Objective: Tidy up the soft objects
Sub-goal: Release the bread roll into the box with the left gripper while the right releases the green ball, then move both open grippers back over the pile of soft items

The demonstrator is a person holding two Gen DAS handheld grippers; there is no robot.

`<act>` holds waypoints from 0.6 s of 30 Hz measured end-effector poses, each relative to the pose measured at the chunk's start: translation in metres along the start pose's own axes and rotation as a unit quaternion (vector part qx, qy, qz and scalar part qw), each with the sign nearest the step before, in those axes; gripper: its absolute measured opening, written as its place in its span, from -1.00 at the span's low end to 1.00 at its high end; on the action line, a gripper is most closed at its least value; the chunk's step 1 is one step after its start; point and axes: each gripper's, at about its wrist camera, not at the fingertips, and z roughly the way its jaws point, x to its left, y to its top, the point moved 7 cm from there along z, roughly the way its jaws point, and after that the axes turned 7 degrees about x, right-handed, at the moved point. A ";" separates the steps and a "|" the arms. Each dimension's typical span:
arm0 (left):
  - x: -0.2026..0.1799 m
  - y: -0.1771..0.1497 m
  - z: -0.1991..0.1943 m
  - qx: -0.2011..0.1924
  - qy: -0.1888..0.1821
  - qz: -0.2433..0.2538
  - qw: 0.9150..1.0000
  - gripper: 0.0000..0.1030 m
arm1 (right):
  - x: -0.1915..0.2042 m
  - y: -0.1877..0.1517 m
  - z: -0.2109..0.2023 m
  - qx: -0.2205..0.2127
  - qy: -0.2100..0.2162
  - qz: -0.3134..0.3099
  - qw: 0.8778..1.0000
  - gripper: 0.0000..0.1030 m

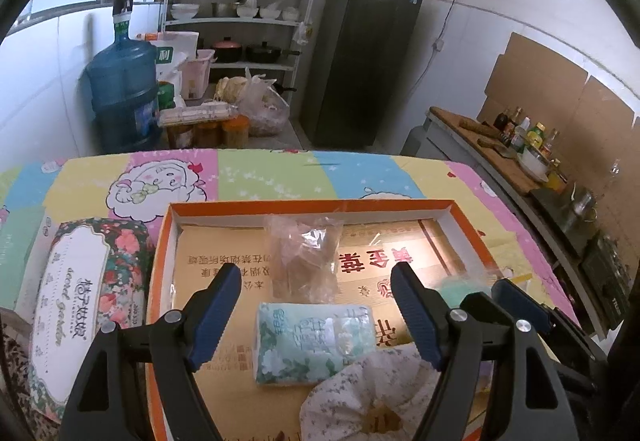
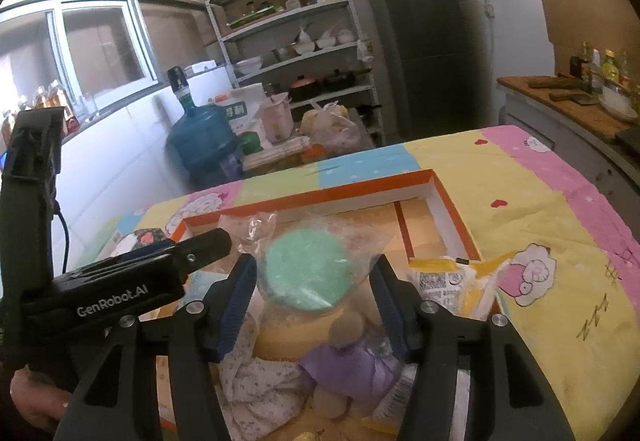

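Orange-rimmed box [image 1: 160, 261] sits on the bench [image 1: 280, 173] under a pastel cartoon cloth, and everything is placed from it. Inside, at the middle, lies a green floral tissue pack [image 1: 304, 345]; beyond it, toward the far wall, a crumpled clear bag [image 1: 308, 257] whose contents are hard to make out. Left gripper [image 1: 316, 313] hovers over the tissue pack, fingers spread wide and touching nothing. Near edge of the box: a white flowered cloth bundle [image 1: 360, 393], cut off by the bottom of the frame. Outside the box, just beside its left wall, lies a flowered tissue packet [image 1: 80, 305], its near end hidden by the left gripper.

Over on the right wrist view, the right gripper [image 2: 314, 305] holds its fingers apart on either side of a green round pad in clear wrap [image 2: 306, 273], over the box's right half. Whether the fingers press the wrap, I cannot tell; the plastic blurs the edges. Below it, a purple soft thing [image 2: 352, 365], half hidden and too blurred to name. A yellow printed packet [image 2: 444, 281] leans at the box's right wall.
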 end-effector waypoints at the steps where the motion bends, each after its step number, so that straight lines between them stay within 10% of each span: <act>1: -0.001 0.000 -0.003 -0.004 0.001 0.001 1.000 0.50 | -0.001 0.000 -0.004 -0.005 -0.001 0.003 1.000 0.17; 18: 0.000 -0.012 -0.050 -0.078 -0.021 0.016 0.997 0.53 | 0.007 -0.007 -0.037 -0.031 0.000 0.014 0.999 0.25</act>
